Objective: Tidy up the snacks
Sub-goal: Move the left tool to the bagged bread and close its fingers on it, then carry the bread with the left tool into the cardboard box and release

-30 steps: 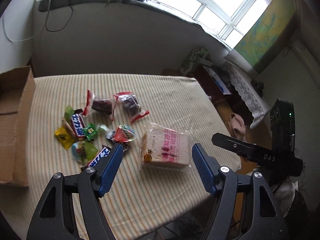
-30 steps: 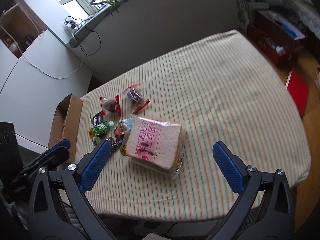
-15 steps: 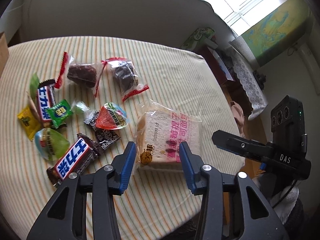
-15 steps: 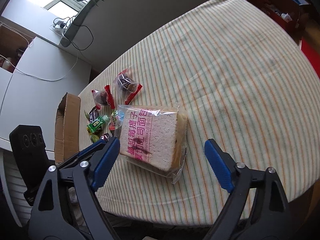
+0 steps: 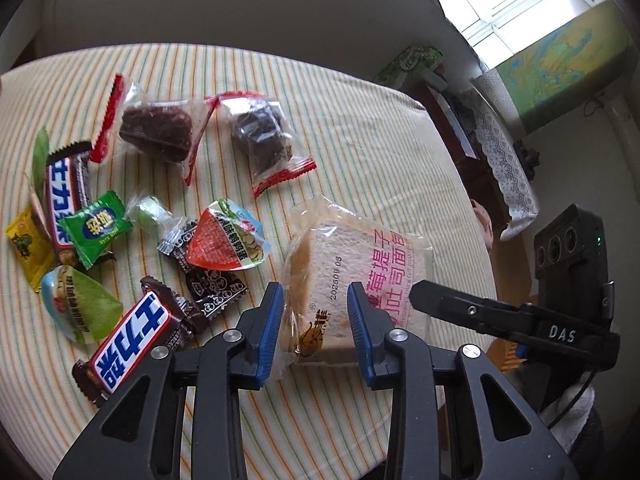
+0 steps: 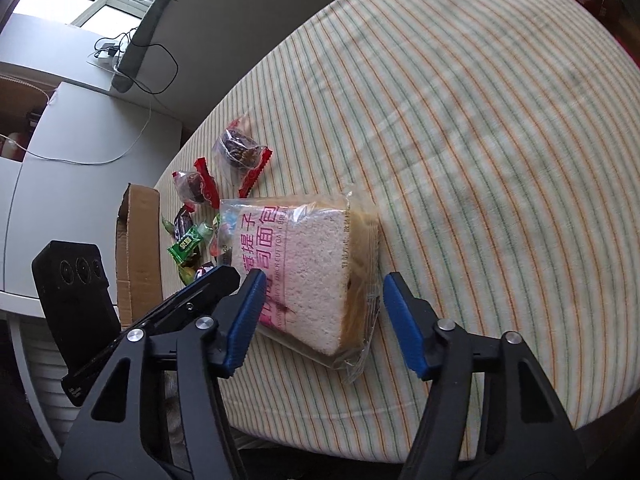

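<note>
On a table covered in a cream cloth with thin orange and green stripes [image 6: 460, 128], a clear plastic packet of sliced white bread printed with pink lettering [image 5: 352, 276] lies near the front edge, with a scatter of small wrapped sweets and chocolate bars just to its left. Both hand-held tools are at this packet. The left gripper [image 5: 316, 320], black with blue pads, has just been closing, and its jaws now stand narrow on either side of the packet's near corner; whether the pads already press the wrapper I cannot tell. The right gripper [image 6: 320, 316], of the same make, has also just been closing and is about half open, straddling the bread's near end with visible gaps on both sides, so it holds nothing. The step in hand looks like a two-handed pick-up of the bread, and the next move seems to call for both sets of jaws to pinch gently, without crushing the slices, then lift together. Only the right wrist view shows the open brown cardboard box [image 6: 138, 248] at the table's left edge, the likely destination; only the left wrist view spreads out the sweets, including a blue-and-white chocolate bar [image 5: 128, 344] beside the left gripper.
</note>
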Motion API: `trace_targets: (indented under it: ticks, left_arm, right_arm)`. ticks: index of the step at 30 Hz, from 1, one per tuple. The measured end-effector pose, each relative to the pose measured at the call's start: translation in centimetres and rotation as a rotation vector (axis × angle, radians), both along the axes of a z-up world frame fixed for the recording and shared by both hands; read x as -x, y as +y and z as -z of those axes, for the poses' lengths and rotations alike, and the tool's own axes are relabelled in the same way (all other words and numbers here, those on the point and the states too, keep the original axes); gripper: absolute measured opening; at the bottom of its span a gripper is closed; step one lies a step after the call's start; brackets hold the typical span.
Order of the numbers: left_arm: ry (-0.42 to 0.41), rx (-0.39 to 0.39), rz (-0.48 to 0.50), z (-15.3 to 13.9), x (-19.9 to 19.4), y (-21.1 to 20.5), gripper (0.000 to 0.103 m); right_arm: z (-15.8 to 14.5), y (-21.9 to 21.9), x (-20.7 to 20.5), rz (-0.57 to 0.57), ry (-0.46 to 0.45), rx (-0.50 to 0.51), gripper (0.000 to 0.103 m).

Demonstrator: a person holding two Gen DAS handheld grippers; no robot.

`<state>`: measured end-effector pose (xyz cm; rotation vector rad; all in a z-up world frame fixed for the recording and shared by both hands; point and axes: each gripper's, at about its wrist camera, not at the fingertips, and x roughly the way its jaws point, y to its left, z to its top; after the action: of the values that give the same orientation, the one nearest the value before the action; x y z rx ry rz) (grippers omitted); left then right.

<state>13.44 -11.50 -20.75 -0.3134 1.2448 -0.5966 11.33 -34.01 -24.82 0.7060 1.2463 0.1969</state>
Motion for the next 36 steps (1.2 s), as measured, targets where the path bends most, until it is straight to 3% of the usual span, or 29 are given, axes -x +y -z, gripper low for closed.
trace_targets:
  ticks: [13,24,36]
  left_arm:
    - [0.046,0.027,0.023,0.5,-0.9,-0.6,0.033]
    - [0.02,0.015,0.022,-0.7,0.2,-0.9,0.033]
    - [-0.041,0.027,-0.03,-3.5,1.4,1.9,0.033]
  right_arm:
    - [1.0,0.6,-0.5,0.001,0.01,-0.022,0.059]
    - [-0.5,1.3,-0.7,-0.033,-0.012,0.026,0.058]
    - [-3.7,3.5,-1.0,-0.079,-0.07,0.026,0.058]
